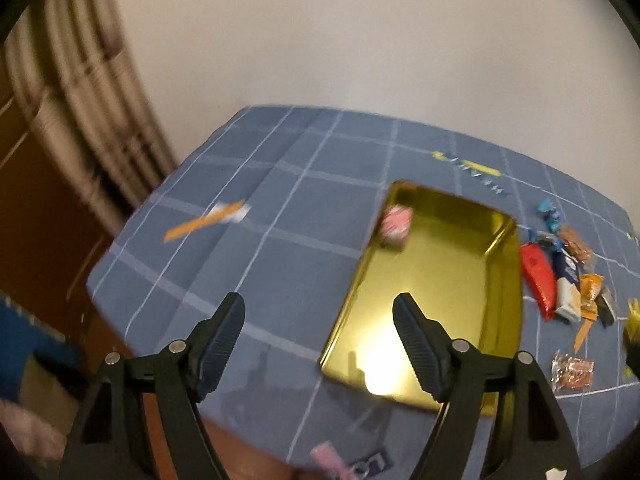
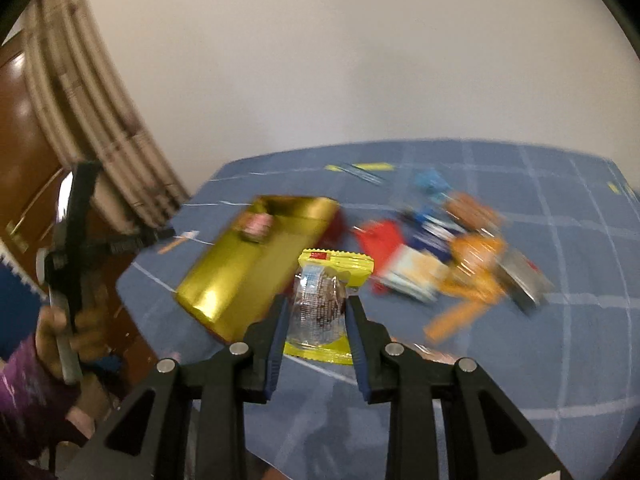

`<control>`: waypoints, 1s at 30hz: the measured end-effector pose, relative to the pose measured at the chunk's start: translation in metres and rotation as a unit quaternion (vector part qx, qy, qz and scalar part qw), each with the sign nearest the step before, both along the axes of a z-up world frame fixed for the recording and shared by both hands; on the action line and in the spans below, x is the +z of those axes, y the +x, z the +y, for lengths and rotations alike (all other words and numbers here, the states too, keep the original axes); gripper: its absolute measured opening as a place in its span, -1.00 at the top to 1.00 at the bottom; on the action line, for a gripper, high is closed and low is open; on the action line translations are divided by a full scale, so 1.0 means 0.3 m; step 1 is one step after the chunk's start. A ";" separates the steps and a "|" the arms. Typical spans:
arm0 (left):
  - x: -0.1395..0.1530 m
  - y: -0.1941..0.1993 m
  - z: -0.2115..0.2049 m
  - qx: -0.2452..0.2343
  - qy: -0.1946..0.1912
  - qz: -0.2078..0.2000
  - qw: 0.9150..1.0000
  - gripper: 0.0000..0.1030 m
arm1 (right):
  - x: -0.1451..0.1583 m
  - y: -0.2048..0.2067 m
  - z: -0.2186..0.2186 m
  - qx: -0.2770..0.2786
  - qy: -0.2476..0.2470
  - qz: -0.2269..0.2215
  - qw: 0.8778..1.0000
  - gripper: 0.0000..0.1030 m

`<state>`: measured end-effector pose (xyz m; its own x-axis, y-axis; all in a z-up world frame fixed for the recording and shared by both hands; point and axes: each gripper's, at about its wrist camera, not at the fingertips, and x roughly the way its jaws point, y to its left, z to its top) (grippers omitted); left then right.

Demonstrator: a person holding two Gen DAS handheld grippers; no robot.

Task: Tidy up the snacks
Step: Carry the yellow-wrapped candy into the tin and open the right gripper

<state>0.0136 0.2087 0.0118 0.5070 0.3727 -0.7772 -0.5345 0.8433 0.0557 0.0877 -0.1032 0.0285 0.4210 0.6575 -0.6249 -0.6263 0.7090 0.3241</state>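
A shiny gold tray (image 1: 460,280) lies on the blue checked tablecloth, with a pink snack packet (image 1: 396,221) in its far left corner. My left gripper (image 1: 320,312) is open and empty above the tray's near left edge. A pile of snack packets (image 1: 568,280) lies right of the tray. My right gripper (image 2: 318,312) is shut on a yellow-edged clear snack packet (image 2: 324,304) and holds it above the cloth, just right of the gold tray (image 2: 240,272). The blurred snack pile (image 2: 452,256) lies beyond it.
An orange and white wrapper (image 1: 208,218) lies on the cloth left of the tray. A clear packet (image 1: 572,372) lies near the front right. The table's left edge (image 1: 120,312) drops to a brown floor. The left hand and its gripper (image 2: 76,264) show at the left of the right wrist view.
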 end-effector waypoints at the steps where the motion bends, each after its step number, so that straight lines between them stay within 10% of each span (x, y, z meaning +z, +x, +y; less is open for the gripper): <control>1: -0.003 -0.033 0.008 0.014 -0.003 -0.002 1.000 -0.41 | 0.013 0.007 0.064 0.018 -0.003 -0.005 1.000 0.43; 14: -0.029 -0.114 -0.008 0.018 0.044 -0.006 0.999 -0.44 | -0.085 0.239 0.536 0.061 -0.067 0.056 0.994 0.43; 30: -0.055 -0.088 0.018 0.016 0.037 0.022 0.999 -0.55 | -0.284 0.433 0.748 0.012 -0.132 0.131 0.982 0.42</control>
